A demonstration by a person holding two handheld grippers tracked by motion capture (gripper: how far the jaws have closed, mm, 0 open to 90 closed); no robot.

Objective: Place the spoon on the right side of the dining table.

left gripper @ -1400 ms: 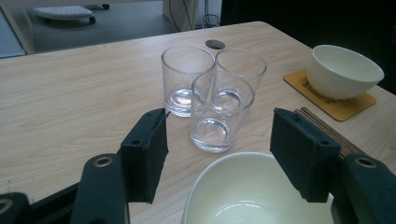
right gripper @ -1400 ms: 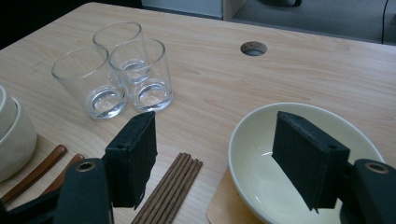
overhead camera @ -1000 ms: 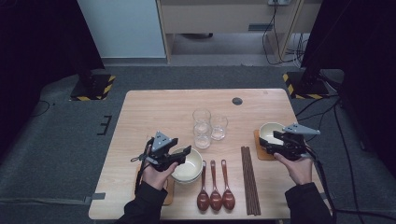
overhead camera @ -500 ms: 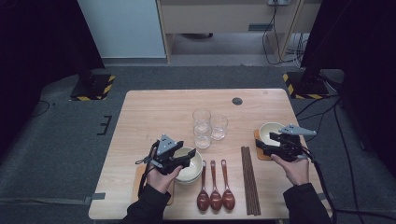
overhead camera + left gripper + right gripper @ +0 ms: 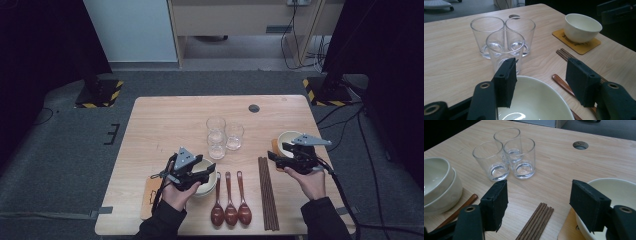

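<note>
Two stacked cream bowls [image 5: 207,181] [image 5: 437,185] sit near the table's front left. My left gripper [image 5: 202,172] [image 5: 541,82] hovers over the top bowl [image 5: 534,102]. Its jaws have just been closing, and the bowl's far rim lies low between the pads without touching them. A third cream bowl [image 5: 288,140] [image 5: 582,27] stands on an orange coaster [image 5: 576,46] at the right. My right gripper [image 5: 280,156] [image 5: 539,207] is open beside that bowl [image 5: 616,195], above the tips of the brown chopsticks [image 5: 536,222].
Three clear glasses [image 5: 221,135] [image 5: 504,42] [image 5: 509,157] cluster mid-table. Three brown spoons [image 5: 230,200] and the chopsticks [image 5: 267,192] lie along the front edge. An empty orange coaster [image 5: 150,196] lies at the front left. A round cable hole [image 5: 254,108] marks the far side.
My left gripper has edged right, further over the stacked bowls, and its jaws have narrowed a little. The right gripper has stayed where it was.
</note>
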